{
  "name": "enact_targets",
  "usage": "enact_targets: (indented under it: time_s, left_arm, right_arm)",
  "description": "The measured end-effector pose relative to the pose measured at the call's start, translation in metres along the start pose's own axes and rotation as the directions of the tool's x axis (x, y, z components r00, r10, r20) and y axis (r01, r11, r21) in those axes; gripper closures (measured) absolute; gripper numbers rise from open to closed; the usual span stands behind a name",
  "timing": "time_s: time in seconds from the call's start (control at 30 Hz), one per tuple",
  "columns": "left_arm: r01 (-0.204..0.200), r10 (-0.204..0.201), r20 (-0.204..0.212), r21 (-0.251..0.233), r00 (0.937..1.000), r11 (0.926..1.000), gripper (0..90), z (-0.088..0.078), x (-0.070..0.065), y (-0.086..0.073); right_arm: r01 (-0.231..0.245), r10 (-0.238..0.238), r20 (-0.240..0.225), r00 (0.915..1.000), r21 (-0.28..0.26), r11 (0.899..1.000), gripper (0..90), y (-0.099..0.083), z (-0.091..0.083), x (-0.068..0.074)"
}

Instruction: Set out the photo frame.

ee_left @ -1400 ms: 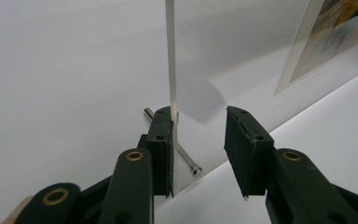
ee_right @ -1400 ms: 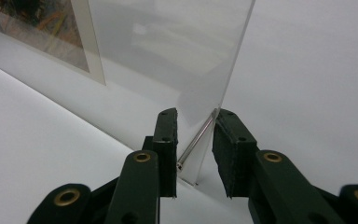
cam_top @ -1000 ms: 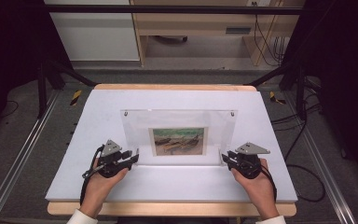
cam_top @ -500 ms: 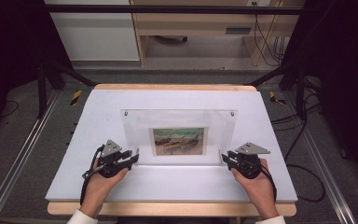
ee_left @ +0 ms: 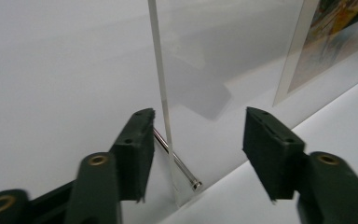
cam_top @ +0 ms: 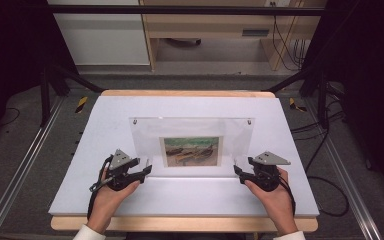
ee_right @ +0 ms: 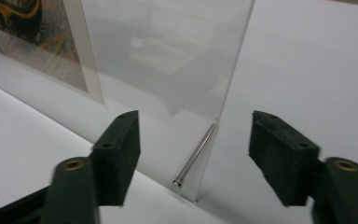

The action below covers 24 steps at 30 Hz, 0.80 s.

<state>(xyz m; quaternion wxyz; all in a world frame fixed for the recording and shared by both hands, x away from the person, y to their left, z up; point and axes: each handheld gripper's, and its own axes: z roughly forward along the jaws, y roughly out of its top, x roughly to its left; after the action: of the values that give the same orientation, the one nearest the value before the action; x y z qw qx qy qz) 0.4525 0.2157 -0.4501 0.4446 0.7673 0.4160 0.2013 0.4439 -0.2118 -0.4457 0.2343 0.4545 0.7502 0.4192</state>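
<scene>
High view. A clear acrylic picture frame [cam_top: 192,145] is standing upright near the middle of the white table [cam_top: 105,120], carrying a small painted print [cam_top: 190,151] in its lower centre and two small metal fasteners at its top corners. The left gripper [cam_top: 145,171] is sitting at the frame's lower left corner; the right gripper [cam_top: 237,172] is sitting at the lower right corner. Each is being held in a hand entering from the bottom edge, with a cable trailing back over the wrist.

Left gripper view. The two black jaws are standing apart, having just been opening. The frame's thin edge [ee_left: 163,102] is rising between them, closer to the left jaw. A metal pin [ee_left: 177,163] is passing through the bottom corner; its far end is lying just beside the left jaw, and contact cannot be told. The right jaw is standing well clear. The print [ee_left: 335,42] is showing at upper right.

Right gripper view. The jaws are standing wide, likewise having just been opening, neither one pressing the panel. The frame's corner [ee_right: 214,116] and its metal pin [ee_right: 196,156] are lying between them, roughly midway. The print [ee_right: 28,32] is showing at upper left.
</scene>
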Motion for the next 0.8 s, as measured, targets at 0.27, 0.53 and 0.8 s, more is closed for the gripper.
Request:
enact_targets:
  time_s: [0.27, 0.53, 0.8]
  left_arm:
    - [-0.007, 0.008, 0.007, -0.033, 0.9999, 0.9994, 14.7, -0.007, 0.000, 0.000]
    - [-0.020, 0.021, 0.021, -0.053, 0.9996, 0.9984, 7.8, -0.028, 0.007, -0.009]
    - [0.014, -0.016, -0.025, -0.067, 0.9996, 0.9976, 7.6, -0.042, 0.028, -0.013]
  right_arm:
    - [0.039, -0.037, 0.029, 0.9989, -0.046, 0.998, 15.1, 0.002, -0.009, 0.001]
    - [0.079, -0.075, 0.043, 0.9962, -0.081, 0.994, 9.4, -0.005, -0.030, 0.003]
    - [0.068, -0.062, 0.089, 0.9941, -0.068, 0.995, 9.3, -0.017, -0.045, -0.008]
